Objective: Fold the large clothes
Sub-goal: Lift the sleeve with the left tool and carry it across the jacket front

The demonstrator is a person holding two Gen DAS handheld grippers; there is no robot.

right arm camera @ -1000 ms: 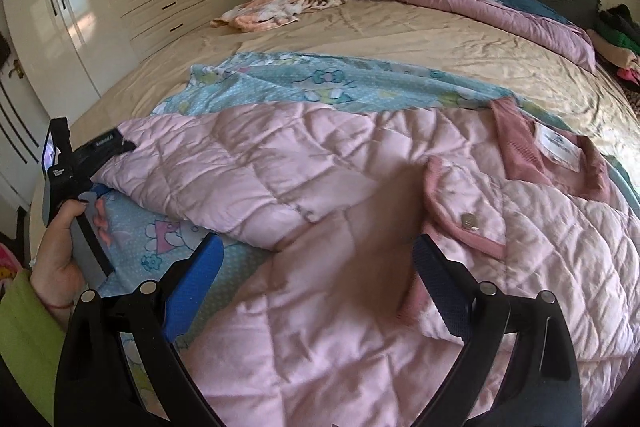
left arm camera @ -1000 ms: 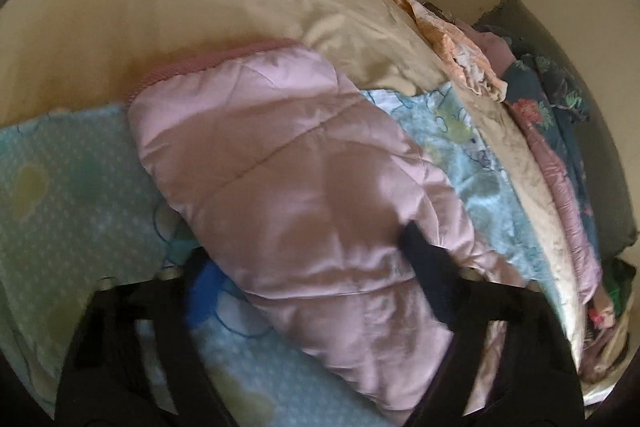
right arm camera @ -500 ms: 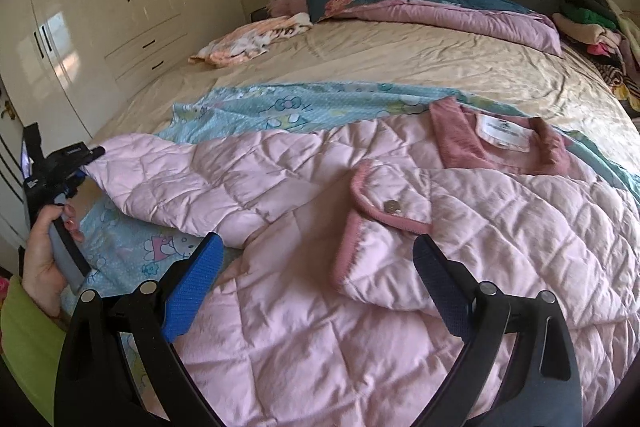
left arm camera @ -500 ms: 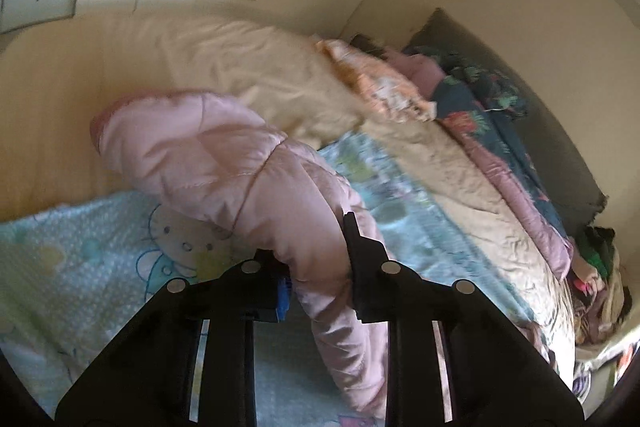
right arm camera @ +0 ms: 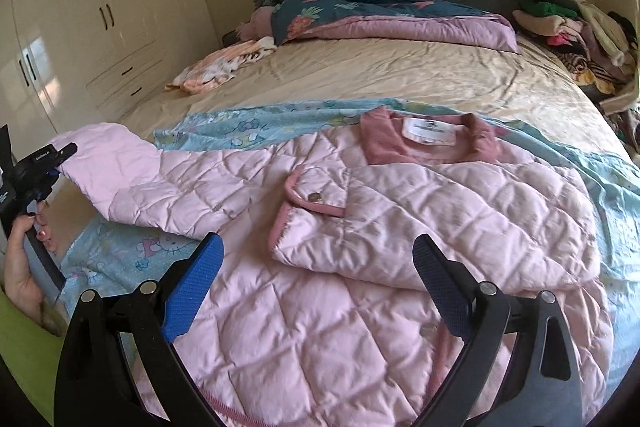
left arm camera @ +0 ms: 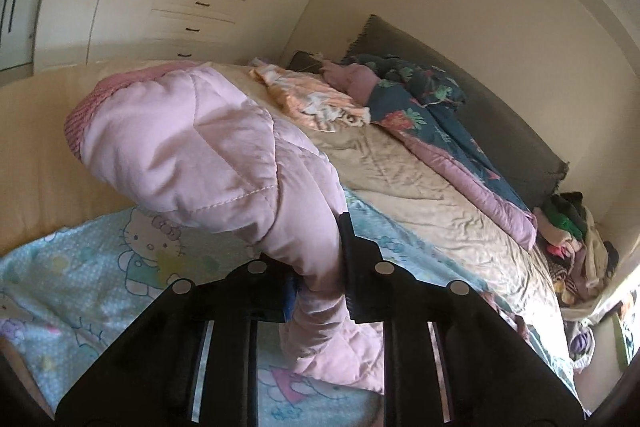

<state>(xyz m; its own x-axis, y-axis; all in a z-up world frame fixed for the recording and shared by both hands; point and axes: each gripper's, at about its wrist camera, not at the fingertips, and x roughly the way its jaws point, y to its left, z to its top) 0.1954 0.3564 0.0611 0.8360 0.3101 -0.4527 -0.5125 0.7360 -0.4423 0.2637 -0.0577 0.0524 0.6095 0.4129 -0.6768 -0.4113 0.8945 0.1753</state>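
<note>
A pink quilted jacket [right arm camera: 360,267] lies spread on the bed over a light blue cartoon-print sheet [right arm camera: 260,125]. Its right sleeve is folded across the chest, and the collar with a white label [right arm camera: 430,131] points toward the headboard. My left gripper [left arm camera: 320,267] is shut on the jacket's left sleeve [left arm camera: 208,155] and holds it lifted off the bed, its ribbed cuff [left arm camera: 84,115] hanging to the left. In the right wrist view that left gripper [right arm camera: 48,163] shows at the far left in a hand, the sleeve stretched out to it. My right gripper [right arm camera: 316,291] hovers open above the jacket's lower body.
The bed [right arm camera: 400,75] carries a dark floral duvet [right arm camera: 360,11] at the grey headboard and an orange-white garment [right arm camera: 224,67] on the left. A pile of clothes [right arm camera: 572,27] sits at the far right. White wardrobes [right arm camera: 100,19] stand along the left wall.
My left gripper shut on the sleeve and lifted it off the bed. The right gripper drew back, bringing more of the jacket and collar into view.
</note>
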